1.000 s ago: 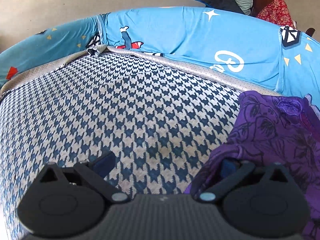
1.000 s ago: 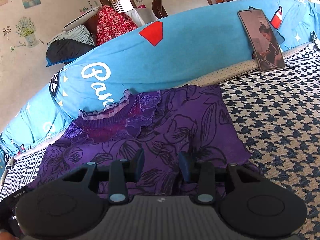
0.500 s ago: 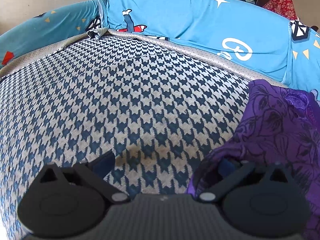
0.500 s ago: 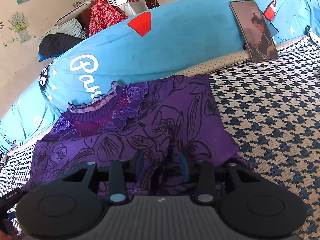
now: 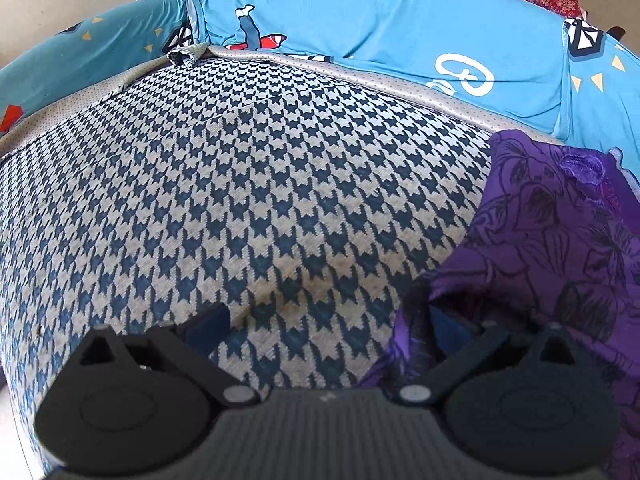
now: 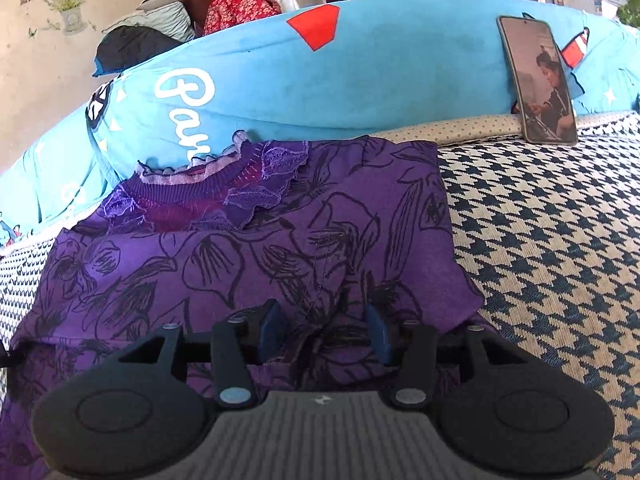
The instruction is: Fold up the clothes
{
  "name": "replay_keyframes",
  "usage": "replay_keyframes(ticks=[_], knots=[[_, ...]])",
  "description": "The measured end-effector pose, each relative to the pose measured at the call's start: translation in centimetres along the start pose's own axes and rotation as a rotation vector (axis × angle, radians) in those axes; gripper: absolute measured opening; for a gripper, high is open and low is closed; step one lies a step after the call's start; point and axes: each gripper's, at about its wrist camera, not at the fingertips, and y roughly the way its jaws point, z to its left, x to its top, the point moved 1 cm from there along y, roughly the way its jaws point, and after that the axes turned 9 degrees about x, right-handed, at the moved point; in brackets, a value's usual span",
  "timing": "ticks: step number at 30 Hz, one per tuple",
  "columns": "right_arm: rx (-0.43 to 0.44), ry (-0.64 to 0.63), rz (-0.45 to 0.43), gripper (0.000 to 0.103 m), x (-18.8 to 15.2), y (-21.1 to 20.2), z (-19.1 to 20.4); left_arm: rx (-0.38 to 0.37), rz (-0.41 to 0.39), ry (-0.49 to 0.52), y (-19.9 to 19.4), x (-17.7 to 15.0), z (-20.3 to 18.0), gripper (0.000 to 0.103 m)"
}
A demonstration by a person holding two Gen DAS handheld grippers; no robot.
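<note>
Purple blouse (image 6: 248, 264) spread flat on houndstooth sofa seat (image 6: 560, 240), neckline toward blue cushion (image 6: 360, 80), near hem bunched between opening pads of right hand-held gripper (image 6: 322, 330); left hand-held gripper (image 5: 326, 324) agape at blouse's left edge, farther off.

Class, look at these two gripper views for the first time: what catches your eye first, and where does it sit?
The purple floral top lies spread on the houndstooth sofa seat, its frilly collar towards the bright blue cushions. The right gripper is low over the top's near hem, its fingers opening with bunched cloth between them. A phone leans against the cushions on the right.
</note>
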Motion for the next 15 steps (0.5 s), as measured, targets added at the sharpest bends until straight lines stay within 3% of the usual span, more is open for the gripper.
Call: replay_keyframes(ticks=[5, 8, 15], knots=[[-0.010, -0.015, 0.004, 0.053, 0.0, -0.1, 0.5, 0.000, -0.015, -0.001, -2.0, -0.4, 0.9, 0.103], [-0.013, 0.003, -0.018, 0.053, 0.2, -0.7, 0.6, 0.001, -0.068, -0.019, -3.3, 0.1, 0.9, 0.103], [0.000, -0.030, -0.080, 0.053, 0.7, -1.5, 2.2, -0.067, -0.116, -0.017, -4.0, 2.1, -2.3, 0.103]])
